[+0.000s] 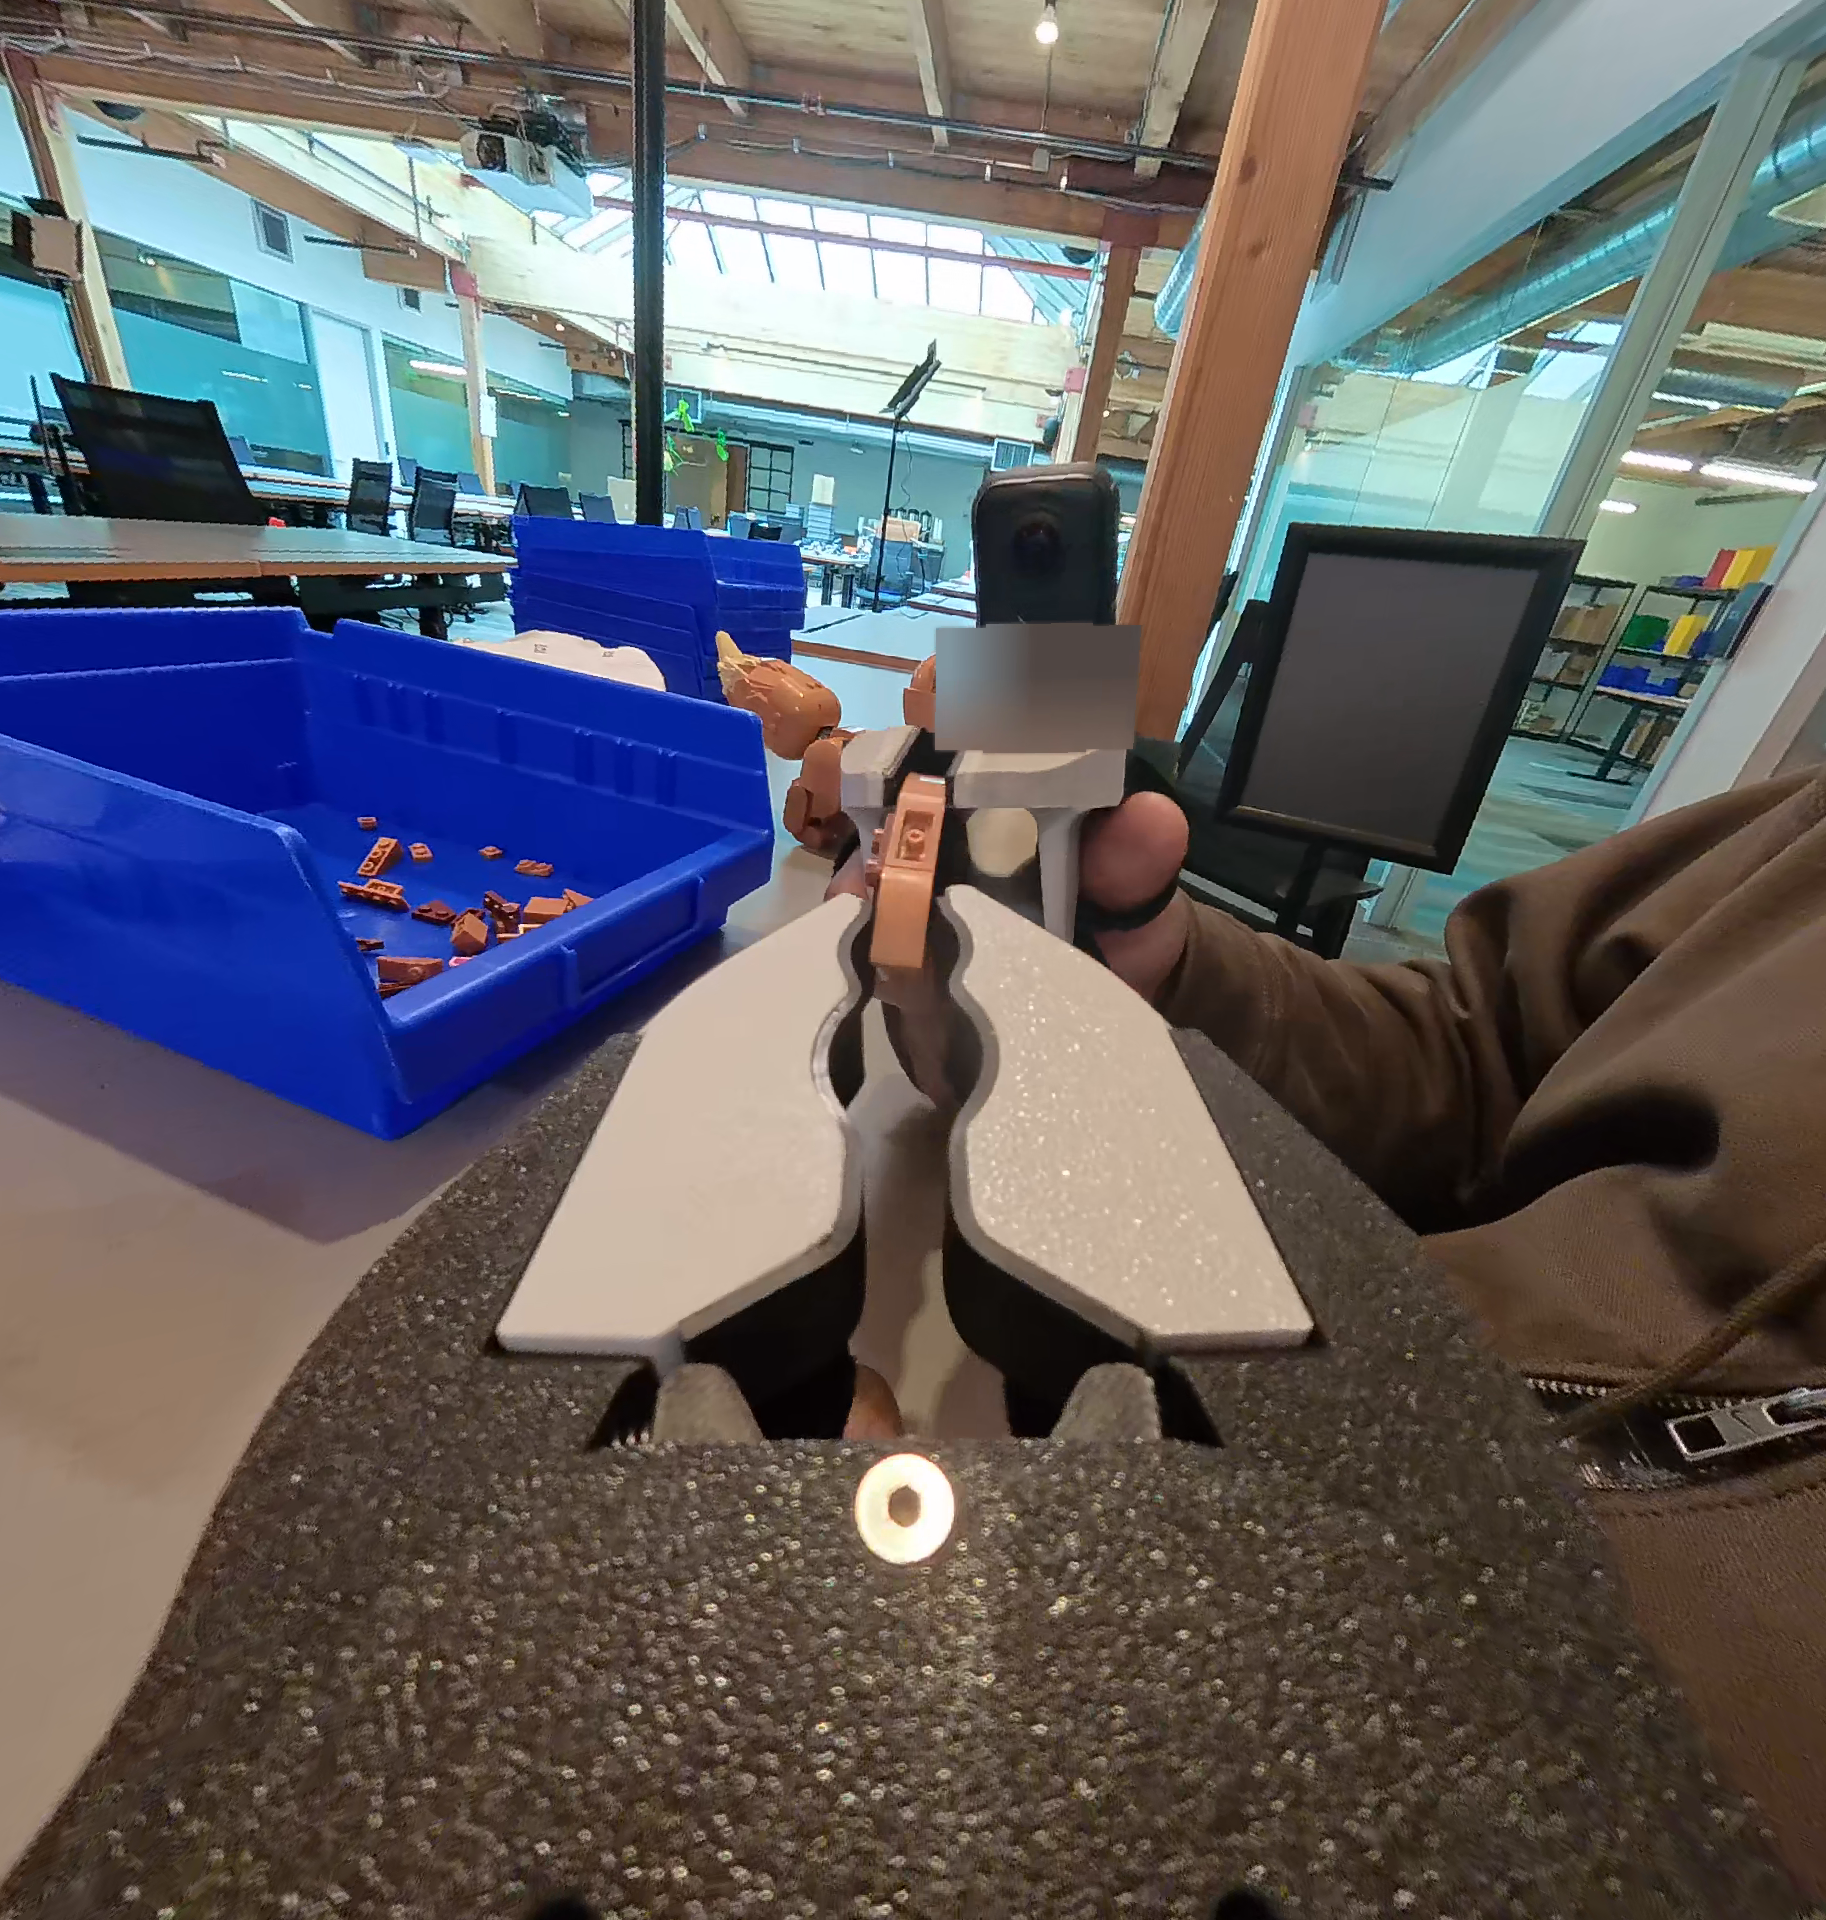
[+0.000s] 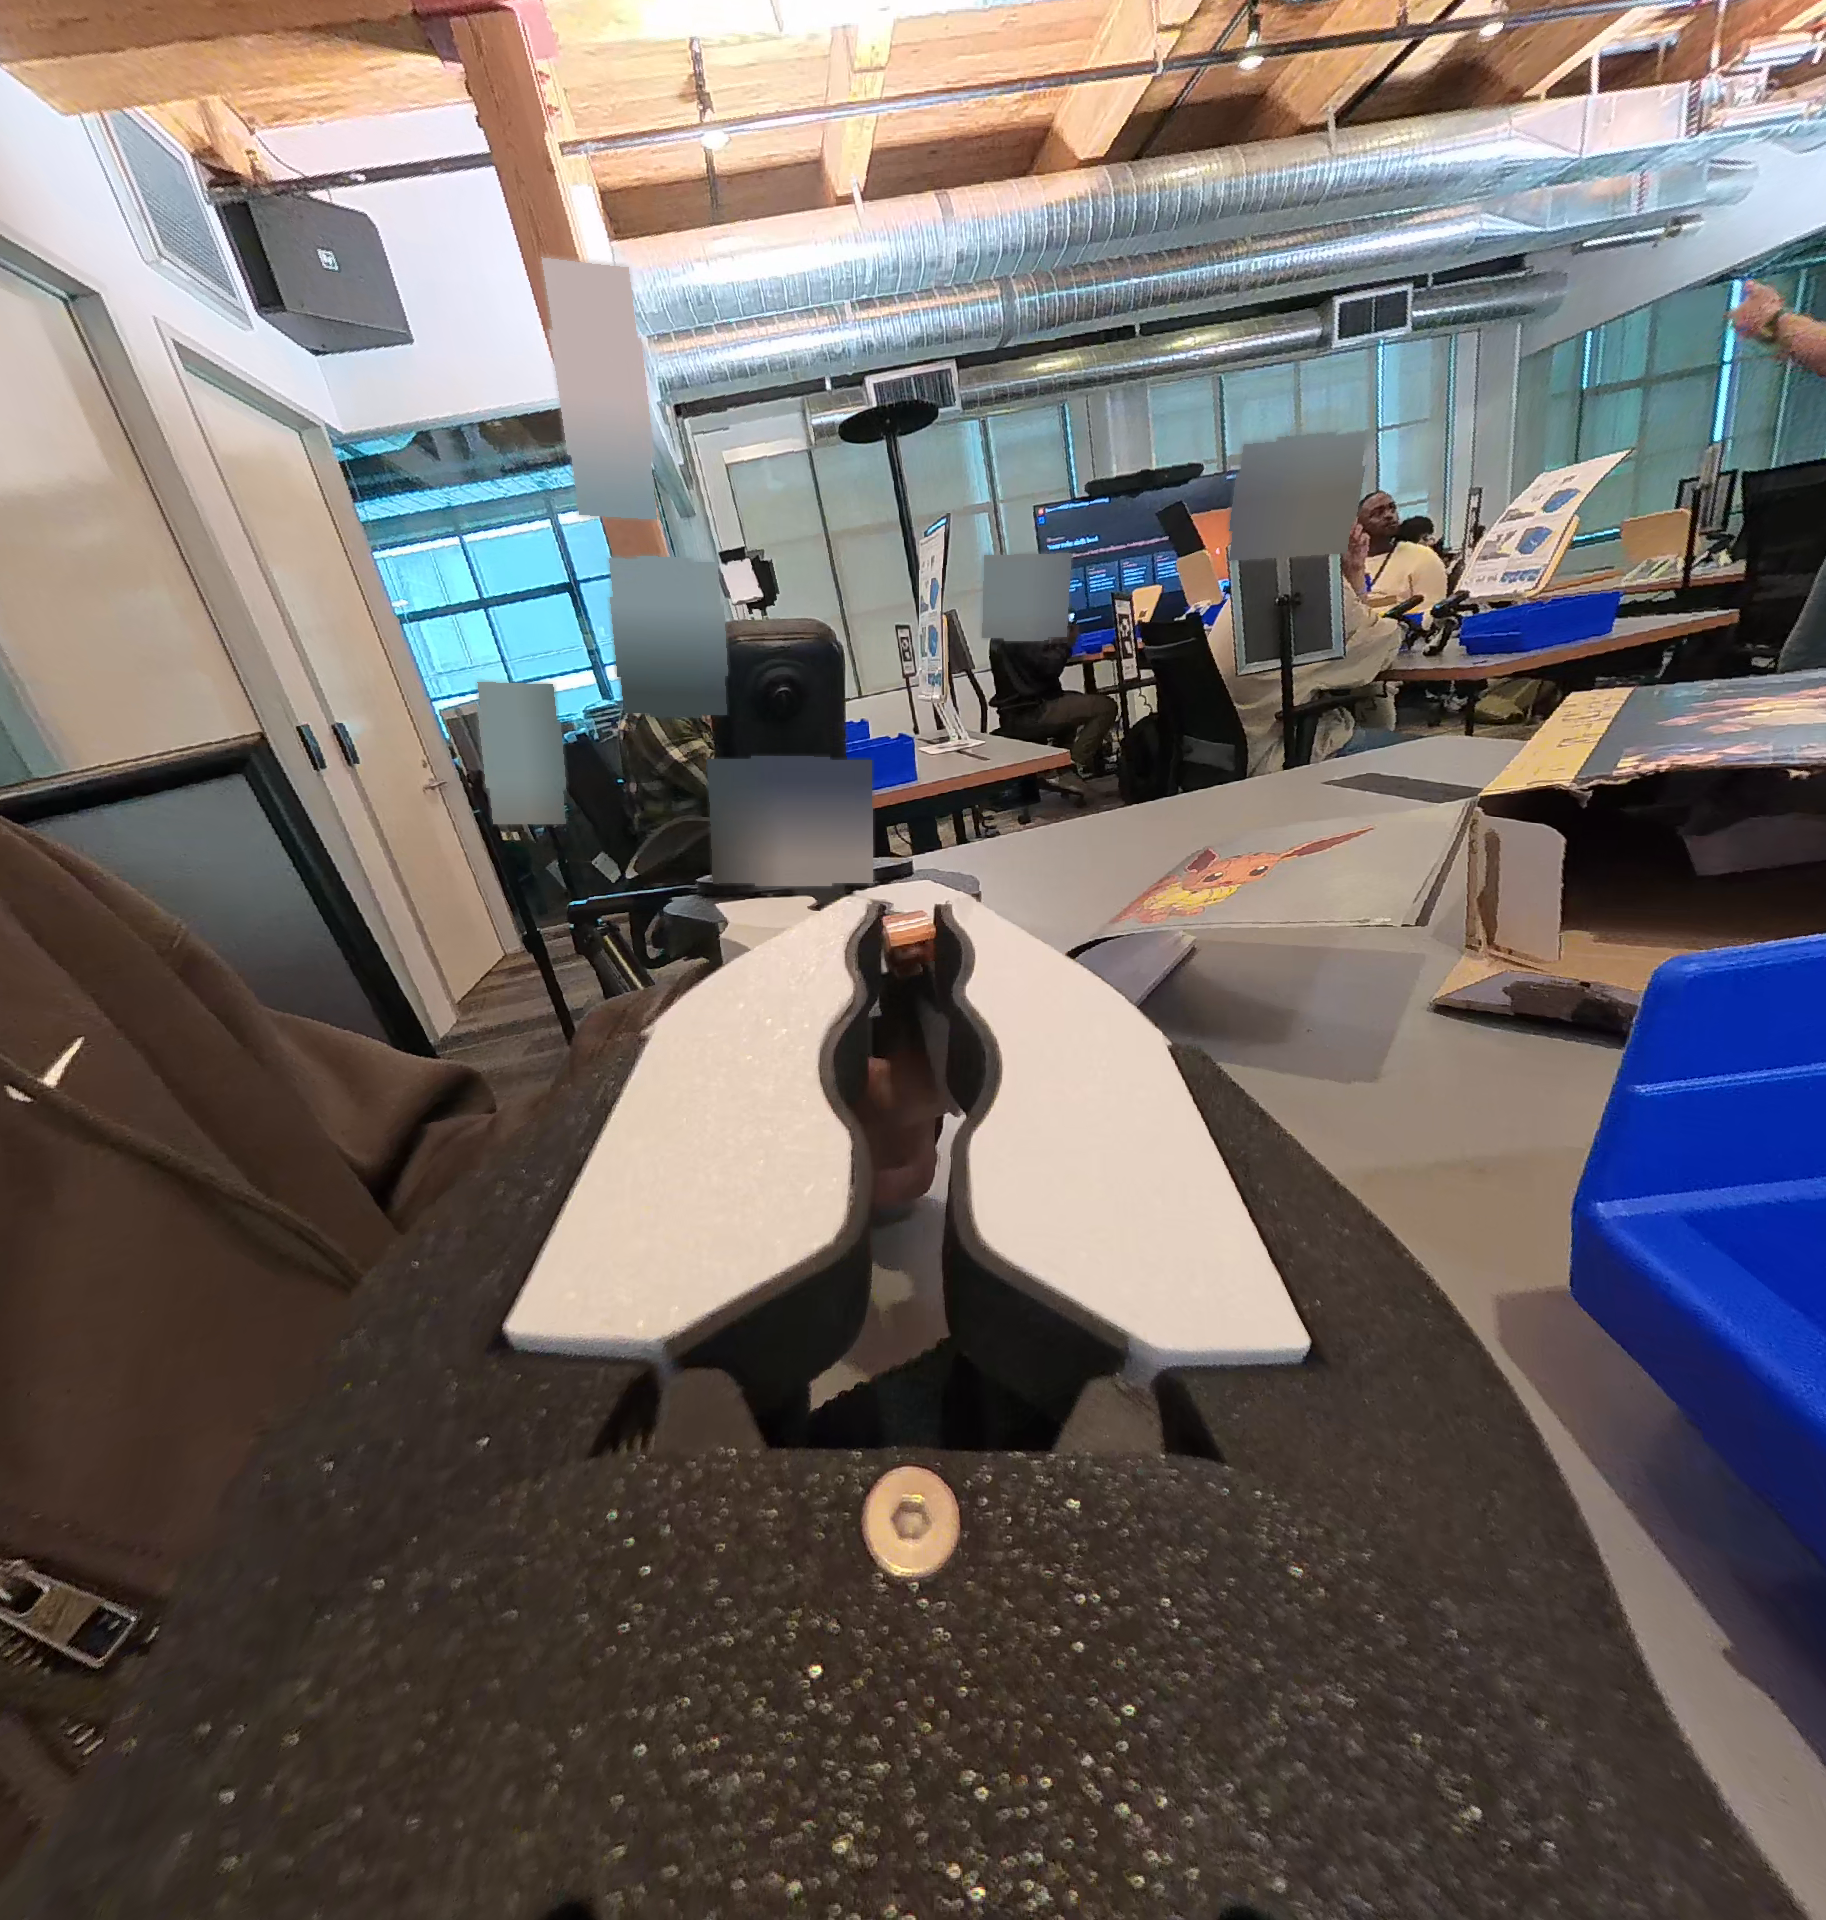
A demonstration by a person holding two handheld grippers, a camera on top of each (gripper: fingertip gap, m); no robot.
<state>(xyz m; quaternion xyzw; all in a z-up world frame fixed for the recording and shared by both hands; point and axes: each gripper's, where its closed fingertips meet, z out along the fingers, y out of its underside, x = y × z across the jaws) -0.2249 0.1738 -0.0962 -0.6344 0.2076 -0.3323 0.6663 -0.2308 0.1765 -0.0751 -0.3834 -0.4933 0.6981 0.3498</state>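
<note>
Between the two pairs of tongs, raised above the grey surface (image 1: 161,1195): a tan toy-brick piece (image 1: 904,883). Left tongs (image 1: 904,935) closed on its lower end, right tongs (image 2: 909,935) pinching its top, likely to steady or pull it. Beside: blue bin (image 1: 576,956) holding loose brown bricks (image 1: 452,904), probably to keep parts together.
</note>
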